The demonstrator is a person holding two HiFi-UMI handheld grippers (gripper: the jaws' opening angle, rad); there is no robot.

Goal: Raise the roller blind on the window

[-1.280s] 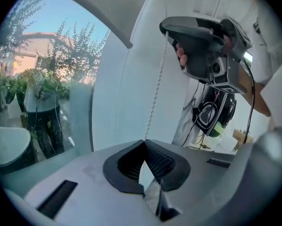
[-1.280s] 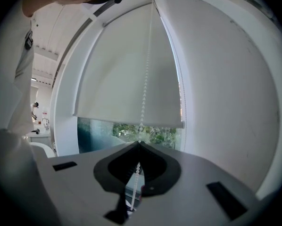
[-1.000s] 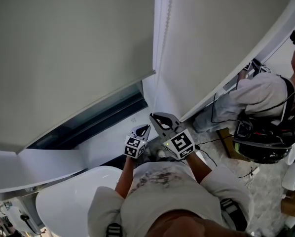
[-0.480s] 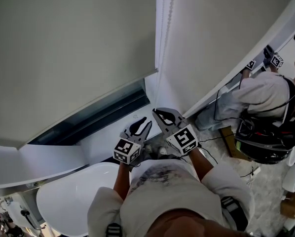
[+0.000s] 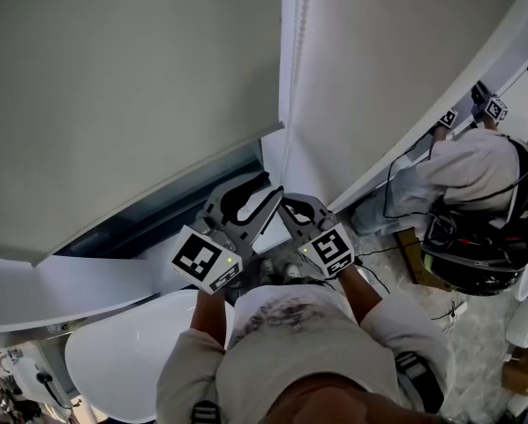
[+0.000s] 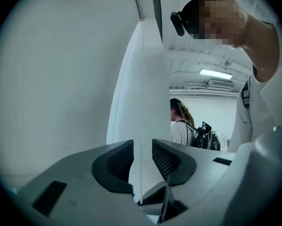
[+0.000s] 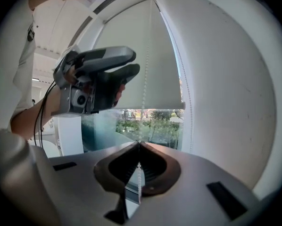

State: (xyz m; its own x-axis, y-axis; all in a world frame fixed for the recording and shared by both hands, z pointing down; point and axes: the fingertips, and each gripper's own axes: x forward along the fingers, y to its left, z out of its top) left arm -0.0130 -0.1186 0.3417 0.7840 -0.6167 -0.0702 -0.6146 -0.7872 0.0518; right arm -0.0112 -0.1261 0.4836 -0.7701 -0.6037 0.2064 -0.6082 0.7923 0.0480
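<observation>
My right gripper [image 7: 139, 147] is clenched on the chain [image 7: 145, 74]. The beads enter at the jaw tips and show again as a short strand in the hollow behind them. From the pinch the chain climbs straight up in front of the blind [image 7: 162, 69]. My left gripper [image 6: 142, 150] is released, its jaws opening and the pads apart. A thin pale strand [image 6: 141, 173] runs through the gap. It seems free of both pads, and I cannot tell whether it is the chain. Beyond that gap stands a white post [image 6: 148, 79]. In the head view both grippers sit close together and near me, just right of the blind's lower right corner, with the left one reaching a little farther. From the right gripper view, the left gripper's tips lie just left of the chain. The blind is down over most of the window. Its rail [image 7: 155, 105] stops short of the sill, leaving a strip of glass [image 7: 148, 124] with greenery behind it. A second blind [image 5: 396, 60] hangs to the right of the chain. A white tub [image 5: 123, 360] is at the near left. Another person [image 5: 471, 170] stands at the far right, arms raised toward that second blind.
</observation>
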